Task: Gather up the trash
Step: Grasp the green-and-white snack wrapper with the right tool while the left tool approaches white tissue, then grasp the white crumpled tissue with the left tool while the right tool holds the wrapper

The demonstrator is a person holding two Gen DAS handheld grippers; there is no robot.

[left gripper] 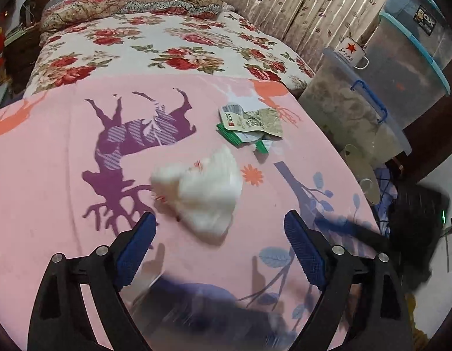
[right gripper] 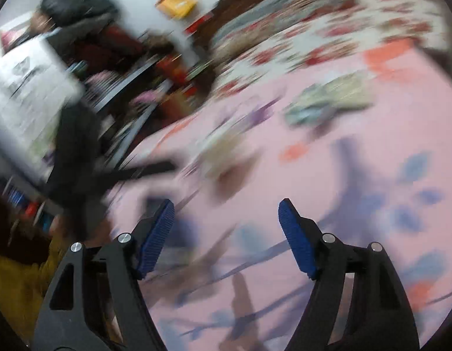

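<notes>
A home bedroom: a bed with floral bedding, curtains, and stacked plastic storage boxes.

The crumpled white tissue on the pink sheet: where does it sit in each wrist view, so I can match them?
Left wrist: the crumpled white tissue lies at centre, just ahead of the open left tool.
Right wrist: badly blurred; the pale smear left of centre, ahead of the open right tool, is probably it.
Shared landmark: the green-and-white wrappers beyond the tissue, seen upper right in the right view.
</notes>
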